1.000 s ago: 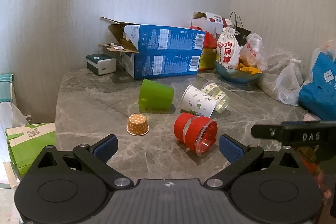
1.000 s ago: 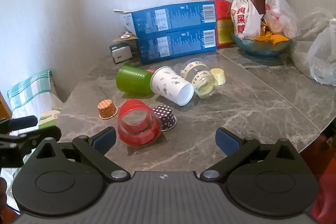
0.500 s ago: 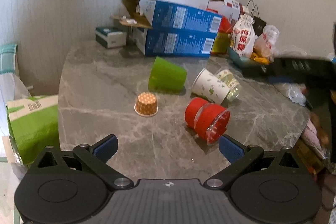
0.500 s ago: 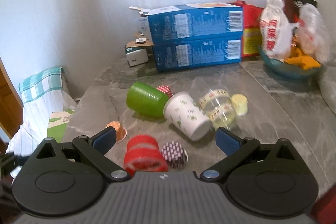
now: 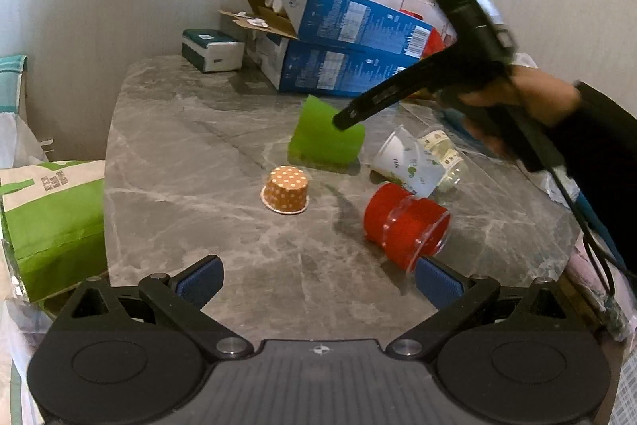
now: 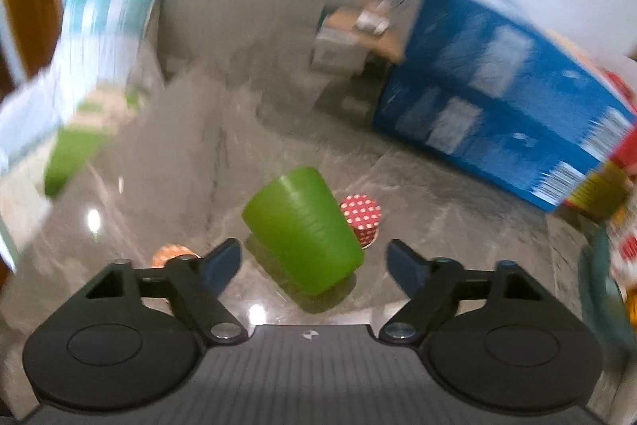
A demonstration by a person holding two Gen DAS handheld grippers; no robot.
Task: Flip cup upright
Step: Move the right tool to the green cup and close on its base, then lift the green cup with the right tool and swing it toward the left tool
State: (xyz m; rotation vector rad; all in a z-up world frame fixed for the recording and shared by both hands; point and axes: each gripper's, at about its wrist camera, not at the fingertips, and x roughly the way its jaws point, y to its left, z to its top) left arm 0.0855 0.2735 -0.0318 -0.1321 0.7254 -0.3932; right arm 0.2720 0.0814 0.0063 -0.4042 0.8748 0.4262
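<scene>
A green cup lies on its side on the grey marble table. In the right wrist view the green cup lies just ahead of my open right gripper, its wide end nearest the fingers and not touched. In the left wrist view the right gripper's finger reaches over the green cup. A red-sleeved clear cup, a white printed cup and a clear banded cup also lie on their sides. My left gripper is open and empty near the table's front.
An orange dotted paper cup stands upside down mid-table. A red dotted cup stands behind the green cup. Two blue boxes and a small box line the back wall. A green bag stands left of the table.
My right gripper has swung left and down over the table to the green cup; its view is blurred by the motion. My left gripper has tilted slightly and stays back.
</scene>
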